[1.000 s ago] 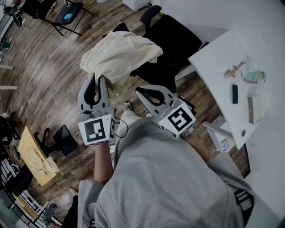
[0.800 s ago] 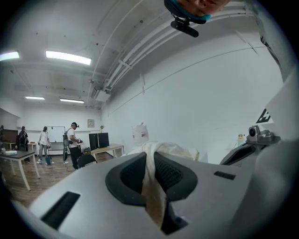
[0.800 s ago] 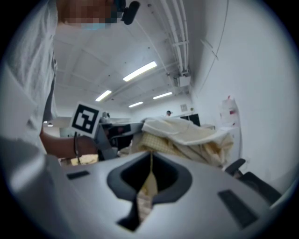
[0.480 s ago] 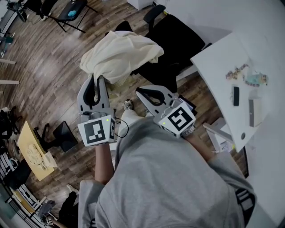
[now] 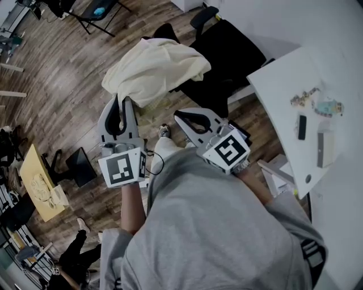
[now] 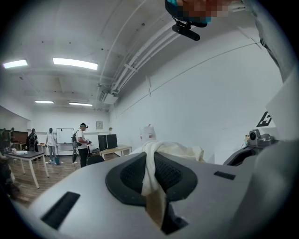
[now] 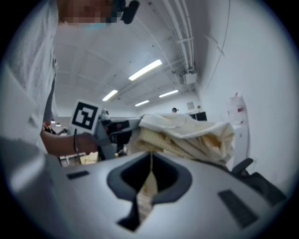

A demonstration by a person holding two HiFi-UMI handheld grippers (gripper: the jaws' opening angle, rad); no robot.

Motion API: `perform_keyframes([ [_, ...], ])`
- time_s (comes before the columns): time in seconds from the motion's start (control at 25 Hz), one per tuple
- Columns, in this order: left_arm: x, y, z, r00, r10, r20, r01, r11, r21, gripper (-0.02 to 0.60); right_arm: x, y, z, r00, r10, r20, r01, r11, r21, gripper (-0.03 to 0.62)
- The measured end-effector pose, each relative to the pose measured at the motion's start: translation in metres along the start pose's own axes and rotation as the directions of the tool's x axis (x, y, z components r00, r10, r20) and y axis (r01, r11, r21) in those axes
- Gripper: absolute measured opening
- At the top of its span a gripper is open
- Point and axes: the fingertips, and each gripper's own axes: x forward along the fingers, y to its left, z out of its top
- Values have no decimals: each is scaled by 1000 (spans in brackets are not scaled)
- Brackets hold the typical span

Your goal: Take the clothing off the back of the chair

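A cream garment [image 5: 156,68] lies draped over the back of a black office chair [image 5: 227,56]. My left gripper [image 5: 122,99] points at its lower left hem, with the jaw tips together. I cannot tell whether they touch the cloth. My right gripper [image 5: 177,116] is also shut and stands a little short of the garment's right side. In the left gripper view the garment [image 6: 175,150] shows just beyond the left gripper [image 6: 149,151] and through the thin slit between its jaws. In the right gripper view the garment [image 7: 187,133] with its checked lining fills the space past the right gripper [image 7: 150,151].
A white table [image 5: 283,85] with small items and a dark phone [image 5: 299,127] stands to the right of the chair. A yellow board [image 5: 37,187] lies on the wooden floor at left. A folding chair [image 5: 93,11] stands far back. People [image 6: 81,142] stand in the distance.
Both grippers and the garment stay where they were; only the head view has shifted slightly.
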Motion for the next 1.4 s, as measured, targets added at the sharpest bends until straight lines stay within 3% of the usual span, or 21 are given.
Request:
perform_keyframes([
  [0.92,-45,26,6,990,133,43,-133,991,-5,72,6,23,-6,996,91,-20,-92,995,-37,35],
  [1.4,-48,33,2,987,158,40,-158,987,-2,72,11,22,-8,994,103,-32,-104,994,-24,35],
])
